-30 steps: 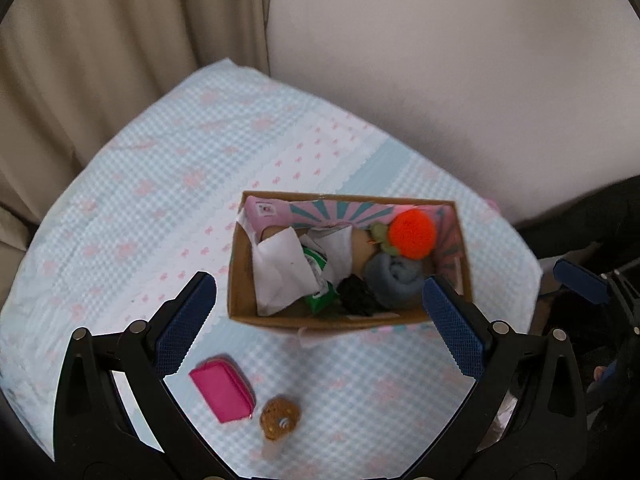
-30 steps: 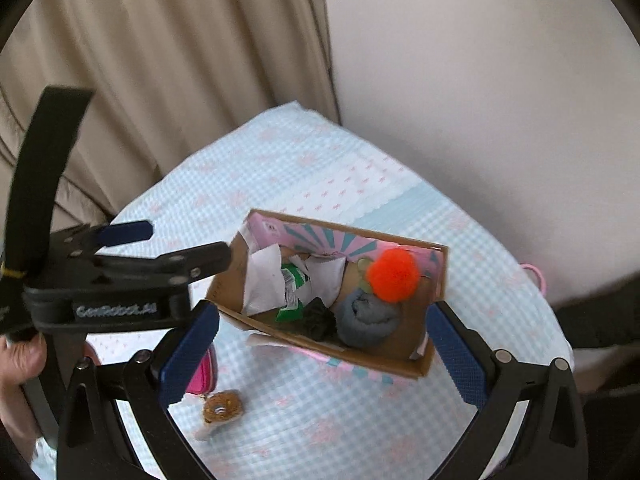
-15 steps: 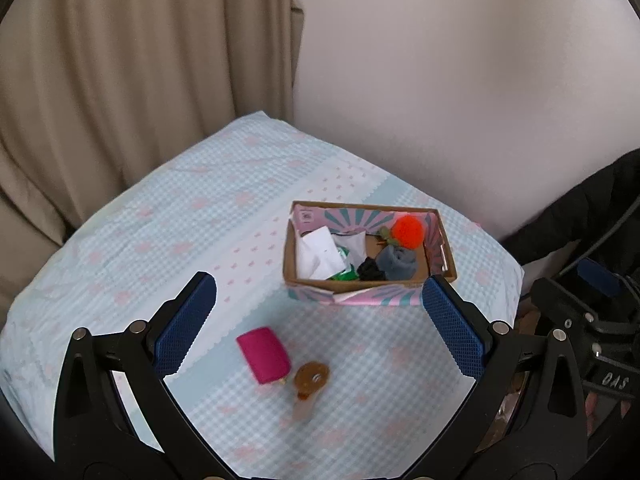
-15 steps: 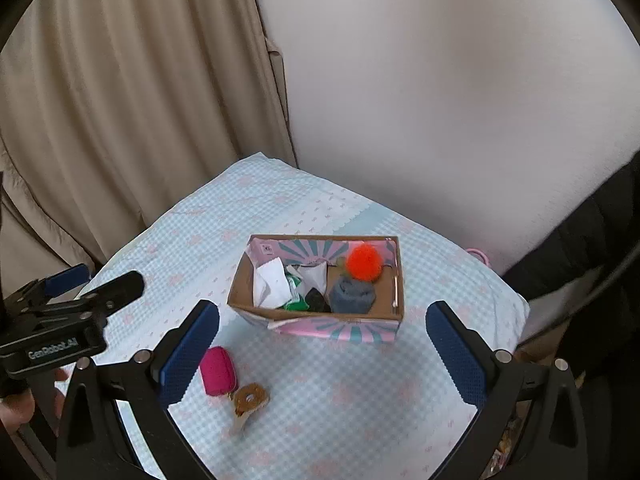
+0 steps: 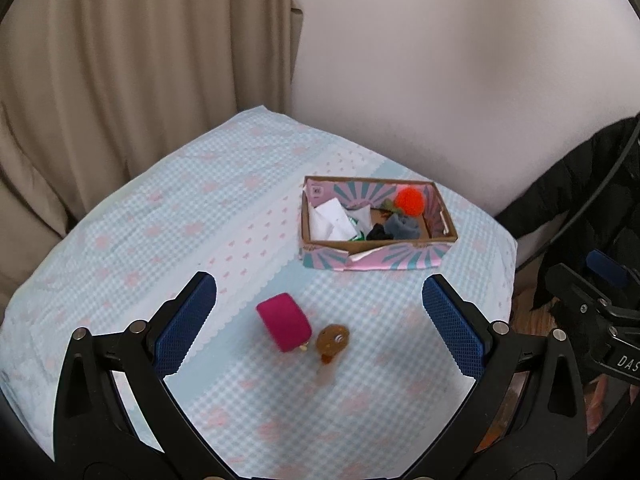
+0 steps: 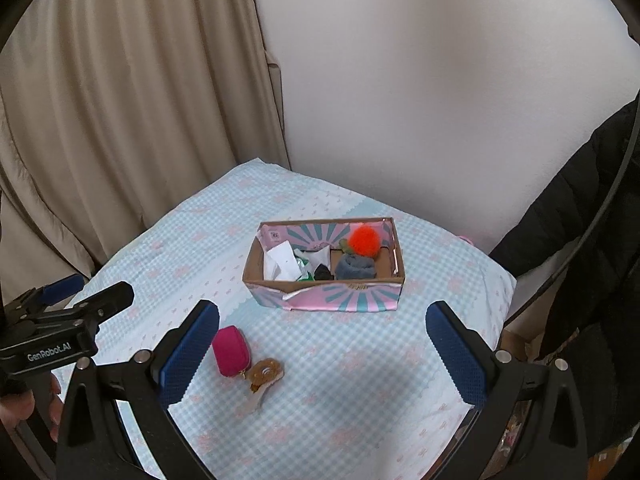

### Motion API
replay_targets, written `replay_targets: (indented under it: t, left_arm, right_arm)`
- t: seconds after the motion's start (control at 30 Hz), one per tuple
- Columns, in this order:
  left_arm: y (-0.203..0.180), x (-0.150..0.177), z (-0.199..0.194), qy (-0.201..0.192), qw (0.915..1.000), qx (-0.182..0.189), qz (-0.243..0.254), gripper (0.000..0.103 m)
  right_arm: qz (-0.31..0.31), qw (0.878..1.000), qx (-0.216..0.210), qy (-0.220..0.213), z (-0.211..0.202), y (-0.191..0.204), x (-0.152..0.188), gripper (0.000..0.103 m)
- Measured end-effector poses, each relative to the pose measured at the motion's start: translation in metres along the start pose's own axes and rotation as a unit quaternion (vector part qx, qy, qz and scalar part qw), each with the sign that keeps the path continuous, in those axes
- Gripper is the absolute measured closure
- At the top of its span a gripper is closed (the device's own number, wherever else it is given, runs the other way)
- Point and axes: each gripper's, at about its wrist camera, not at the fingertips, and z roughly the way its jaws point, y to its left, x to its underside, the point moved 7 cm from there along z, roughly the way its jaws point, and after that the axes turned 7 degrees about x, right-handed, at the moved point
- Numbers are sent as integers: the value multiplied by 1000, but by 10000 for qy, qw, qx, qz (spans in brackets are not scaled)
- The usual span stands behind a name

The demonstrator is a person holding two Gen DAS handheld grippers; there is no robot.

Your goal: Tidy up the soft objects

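Note:
A pink-and-teal cardboard box (image 5: 437, 257) (image 6: 384, 296) sits on the blue checked cloth. Inside lie an orange pompom (image 5: 409, 201) (image 6: 363, 241), a grey rolled sock (image 5: 403, 227) (image 6: 355, 267), a black soft item (image 5: 379, 233), white paper (image 5: 330, 218) (image 6: 281, 265) and a green scrap. In front of the box lie a magenta pouch (image 5: 284, 321) (image 6: 230, 351) and a brown donut-shaped charm (image 5: 333, 339) (image 6: 265, 373). My left gripper (image 5: 320, 324) hangs open high above the pouch. My right gripper (image 6: 322, 350) is open too, with nothing between its fingers.
Beige curtains (image 5: 140, 60) hang behind the table on the left, a plain wall (image 5: 440, 60) on the right. A black jacket (image 6: 580, 220) and cable stand past the table's right edge (image 5: 514, 280). A hand (image 6: 24, 408) holds the left tool at the lower left.
Both grippers have pulled up and back from the box, which now looks smaller and farther. The pouch and charm have come fully into view. Both stay open.

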Motion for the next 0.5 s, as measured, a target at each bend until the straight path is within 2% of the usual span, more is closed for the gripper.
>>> replay_targets:
  t: [0.17, 0.37, 0.5]
  left_arm:
    - [14, 17, 18, 139, 9998, 100, 76, 0]
    - [37, 39, 66, 468, 9986, 253, 44, 0]
    - [51, 58, 105, 722, 9969, 297, 52, 0]
  right_arm:
    - [81, 9999, 55, 90, 7, 13, 21, 0]
    - [172, 9994, 150, 259, 40, 33, 49, 0]
    - [141, 9989, 27, 438, 70, 49, 71, 0]
